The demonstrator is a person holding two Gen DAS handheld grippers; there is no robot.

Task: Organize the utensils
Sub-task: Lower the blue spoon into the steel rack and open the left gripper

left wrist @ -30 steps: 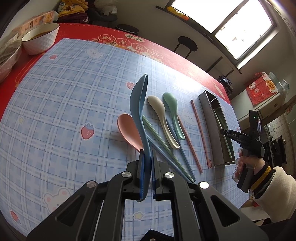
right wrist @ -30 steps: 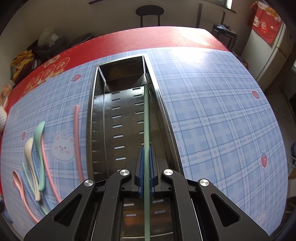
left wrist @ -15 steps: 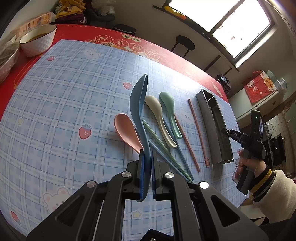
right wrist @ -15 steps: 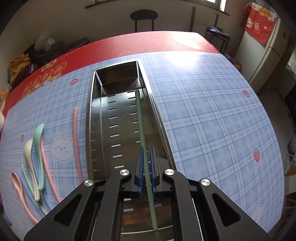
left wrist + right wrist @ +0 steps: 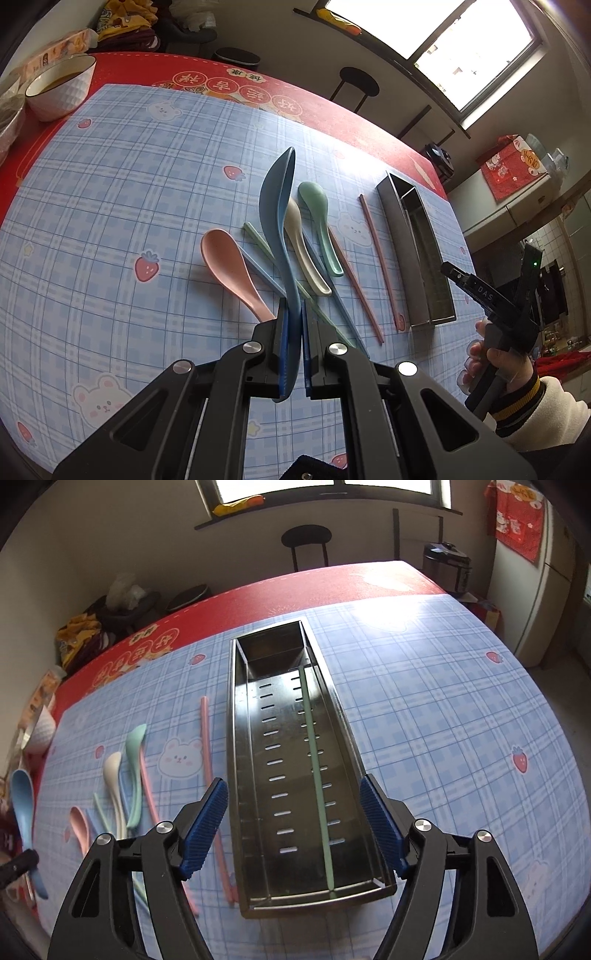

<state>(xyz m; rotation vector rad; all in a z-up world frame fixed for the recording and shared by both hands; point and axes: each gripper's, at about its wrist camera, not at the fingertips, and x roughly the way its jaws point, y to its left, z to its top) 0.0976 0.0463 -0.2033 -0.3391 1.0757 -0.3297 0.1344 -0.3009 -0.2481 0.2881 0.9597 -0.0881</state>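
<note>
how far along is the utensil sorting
Early. Done: one green chopstick lies in the metal tray; the right gripper is open above it. In hand: left gripper clamps the blue spoon. Left: pink spoon, cream spoon, green spoon, loose chopsticks.

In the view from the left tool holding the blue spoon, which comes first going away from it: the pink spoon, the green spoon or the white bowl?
From the left tool:
1. Pink spoon, just ahead, slightly left.
2. Green spoon, farther out, slightly right.
3. White bowl, far corner on the left, on the red cloth.
</note>
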